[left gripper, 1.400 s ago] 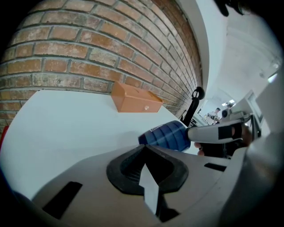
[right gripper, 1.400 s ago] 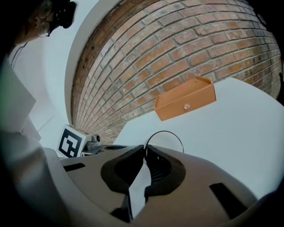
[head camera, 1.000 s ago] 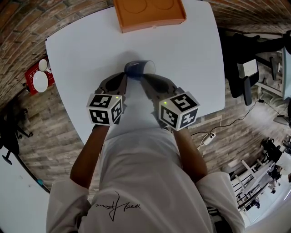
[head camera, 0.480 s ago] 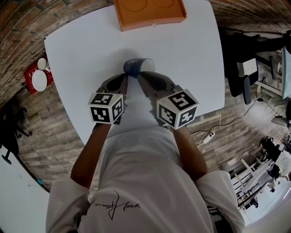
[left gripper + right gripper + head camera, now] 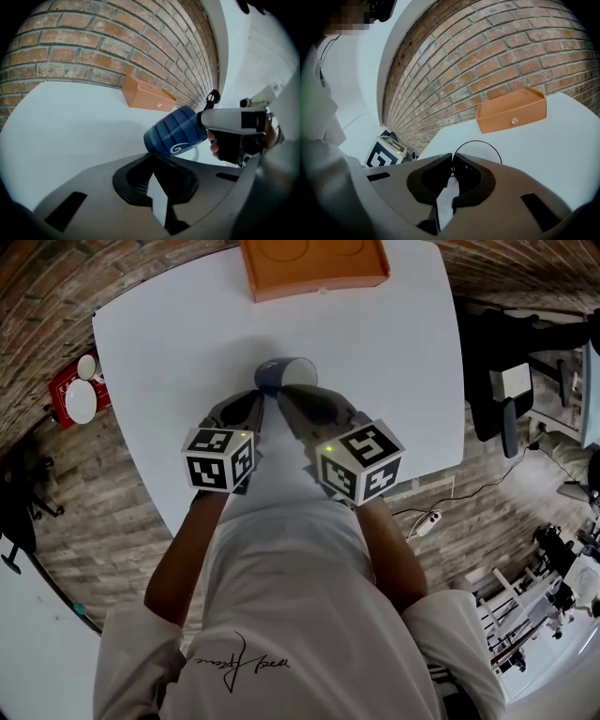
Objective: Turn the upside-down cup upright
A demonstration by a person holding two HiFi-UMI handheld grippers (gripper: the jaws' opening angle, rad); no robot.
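As the right gripper [image 5: 452, 160] pinches the cup [image 5: 176, 133] by its rim, it is tilted. The left gripper [image 5: 152, 158], 2 jaws together, is empty.

In the right gripper view my jaws hide the cup [image 5: 480, 149] except a rim arc; the head view's top edge crops the orange tray [image 5: 314, 263].

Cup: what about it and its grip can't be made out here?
- Head view: where the jaws meet the cup is hidden under both grippers' bodies.
- Right gripper view: the right gripper covers the cup's blue body; only a rim arc shows above it.
- Left gripper view: whether the left gripper touches the cup's base is unclear; the tips block the contact.
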